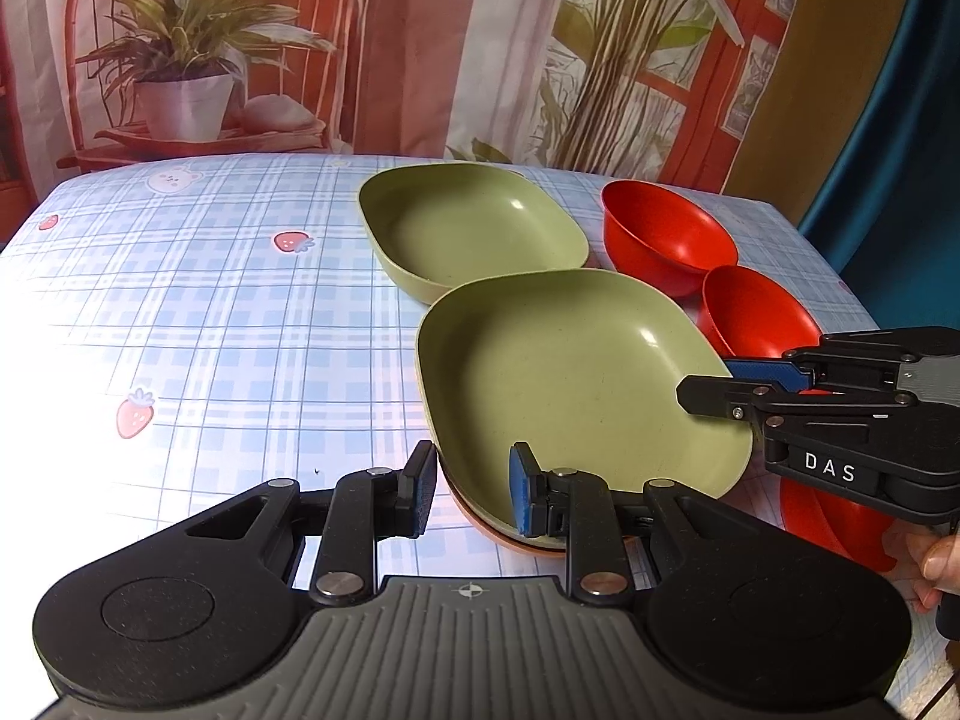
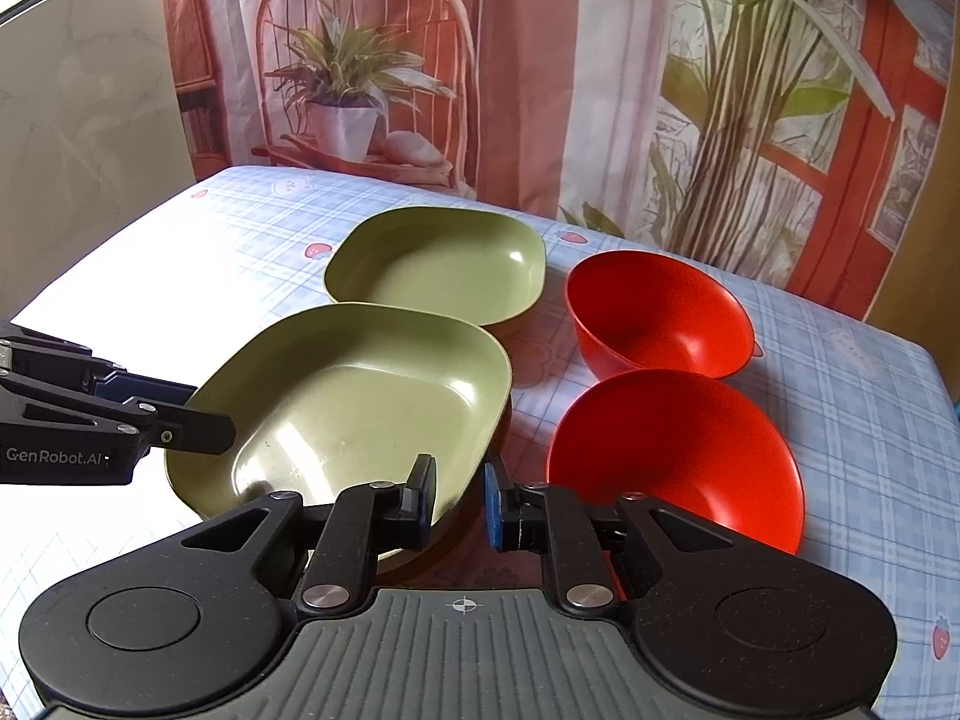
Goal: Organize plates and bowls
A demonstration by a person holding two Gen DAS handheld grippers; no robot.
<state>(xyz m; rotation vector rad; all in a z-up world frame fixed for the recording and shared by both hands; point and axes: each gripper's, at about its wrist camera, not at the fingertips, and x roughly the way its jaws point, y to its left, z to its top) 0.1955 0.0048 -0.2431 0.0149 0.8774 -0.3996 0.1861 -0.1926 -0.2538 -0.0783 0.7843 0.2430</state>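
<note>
A square green plate [image 1: 570, 384] [image 2: 360, 414] lies right over an orange plate [image 1: 840, 522]; whether the two touch I cannot tell. My left gripper [image 1: 472, 492] [image 2: 210, 407] is shut on the green plate's near-left rim, one pad outside and one inside. On the opposite rim my right gripper [image 2: 459, 504] [image 1: 708, 384] is shut the same way. A second green plate [image 1: 474, 228] [image 2: 438, 276] rests farther back. Two red bowls, one far [image 1: 666, 240] [image 2: 654, 312] and one near [image 1: 756, 312] [image 2: 672, 456], stand to the right.
Everything sits on a table under a blue checked cloth [image 1: 210, 312] with strawberry prints. A printed curtain hangs close behind the far edge. The table's right edge runs just past the bowls. A hand [image 1: 936, 558] holds the right gripper's handle.
</note>
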